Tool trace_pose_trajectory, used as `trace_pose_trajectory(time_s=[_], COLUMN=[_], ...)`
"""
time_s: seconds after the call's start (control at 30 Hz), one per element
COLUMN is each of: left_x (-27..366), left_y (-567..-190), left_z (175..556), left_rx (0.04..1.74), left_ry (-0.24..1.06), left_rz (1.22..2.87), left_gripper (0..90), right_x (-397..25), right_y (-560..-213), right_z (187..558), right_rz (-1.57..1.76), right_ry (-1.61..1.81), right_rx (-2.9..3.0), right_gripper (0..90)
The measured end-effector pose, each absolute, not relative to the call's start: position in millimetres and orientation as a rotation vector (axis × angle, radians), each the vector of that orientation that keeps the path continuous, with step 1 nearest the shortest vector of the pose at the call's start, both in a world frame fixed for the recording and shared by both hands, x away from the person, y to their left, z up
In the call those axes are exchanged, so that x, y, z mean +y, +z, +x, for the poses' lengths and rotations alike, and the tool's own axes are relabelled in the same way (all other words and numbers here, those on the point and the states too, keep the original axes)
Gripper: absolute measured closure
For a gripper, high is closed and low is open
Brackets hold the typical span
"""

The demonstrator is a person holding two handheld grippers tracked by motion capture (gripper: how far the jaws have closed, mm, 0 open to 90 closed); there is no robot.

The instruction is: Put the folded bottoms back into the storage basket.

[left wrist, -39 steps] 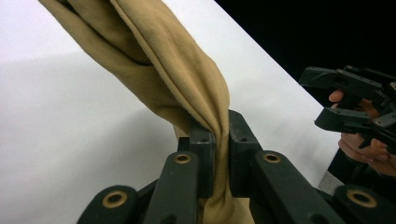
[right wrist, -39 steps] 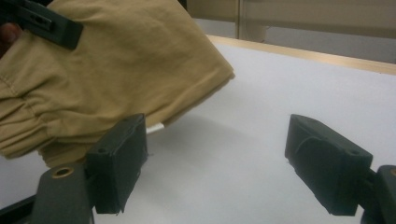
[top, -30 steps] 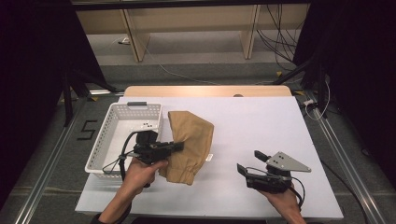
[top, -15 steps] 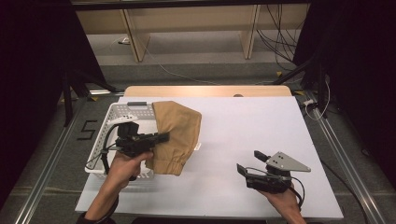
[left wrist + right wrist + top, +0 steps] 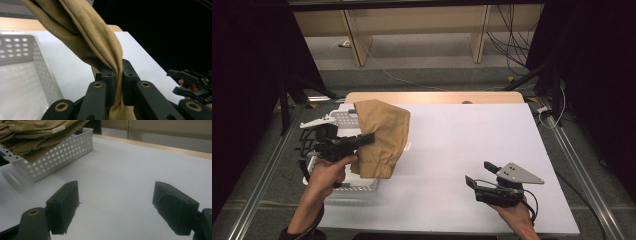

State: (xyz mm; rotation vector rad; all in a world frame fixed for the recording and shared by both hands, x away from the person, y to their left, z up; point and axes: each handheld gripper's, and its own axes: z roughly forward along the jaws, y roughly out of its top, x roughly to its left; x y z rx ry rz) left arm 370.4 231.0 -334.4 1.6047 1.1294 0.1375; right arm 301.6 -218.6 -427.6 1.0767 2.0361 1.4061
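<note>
While the left hand-held gripper (image 5: 368, 137) pinches a fold of the tan cloth (image 5: 382, 135), most of the fabric hangs free, over the right edge of the white basket (image 5: 343, 119) and the counter (image 5: 472, 145) beside it. In the left gripper view the jaws are pressed together on a twisted bunch of cloth (image 5: 100, 47), with a tail running down between them. The grip looks narrow, only one bunched ridge.

Risks, as I judge them:
- Cloth slips out. The pinch is on a twisted fold, not a flat layer, so the weight of the hanging part could pull it loose before it is fully over the basket.
- Cloth lands half in, half out. The elastic hem hangs at or beyond the right wall of the basket, so a release now would likely leave it draped on the rim or the counter.
- Basket shifts or tips. It is light perforated plastic and sits at the counter's left edge; dragging fabric across the rim could push it. The right gripper view shows the basket (image 5: 57, 155) with cloth (image 5: 35, 132) draped over its rim, so there is contact.

The right hand-held gripper (image 5: 482, 177) rests low on the counter, well apart, jaws spread wide and empty in its own view (image 5: 125, 205). It is not steadying the basket.
</note>
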Motion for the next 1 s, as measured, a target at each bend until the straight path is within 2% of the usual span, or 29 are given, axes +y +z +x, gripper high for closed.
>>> trace_pose_trajectory(time_s=[0.47,1.0], left_x=[269.6,289.9], left_y=[-327.8,-338.6], left_z=[371.2,379.0], left_rx=[1.186,1.267], left_ry=[0.183,0.223], left_rz=[1.517,1.532], left_gripper=[83.0,83.0], right_x=[-218.8,-218.9], right_y=[-427.8,-428.1], right_z=[301.8,302.2], right_rz=[1.079,1.083], right_ry=[1.402,1.401], right_rx=[2.037,2.035], right_gripper=[22.2,22.3])
